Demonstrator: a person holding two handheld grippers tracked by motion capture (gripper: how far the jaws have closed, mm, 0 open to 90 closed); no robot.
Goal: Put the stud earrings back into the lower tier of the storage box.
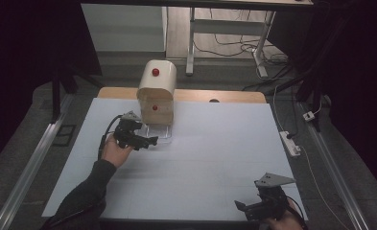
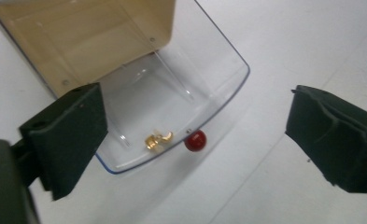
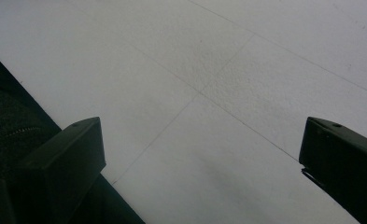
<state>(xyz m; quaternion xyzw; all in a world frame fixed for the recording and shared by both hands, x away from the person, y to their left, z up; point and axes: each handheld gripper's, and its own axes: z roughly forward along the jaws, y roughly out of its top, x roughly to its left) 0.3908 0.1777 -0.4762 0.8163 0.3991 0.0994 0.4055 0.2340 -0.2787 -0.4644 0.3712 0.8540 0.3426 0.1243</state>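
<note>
Now the left gripper (image 1: 149, 141) is hovering with jaws spread wide and empty beside the bread box's clear lid (image 2: 218, 88), lying open on the table; its red knob (image 2: 195, 140) is sitting between them. Next likely: regrasping the knob squarely. The right gripper (image 1: 243, 207) is idling, open.

bread box (image 1: 156, 91): cream, roll-top, back of table | clear lid (image 2: 172, 102): swung down open, flat on table | red knob (image 2: 195, 140): at lid's front edge
</note>
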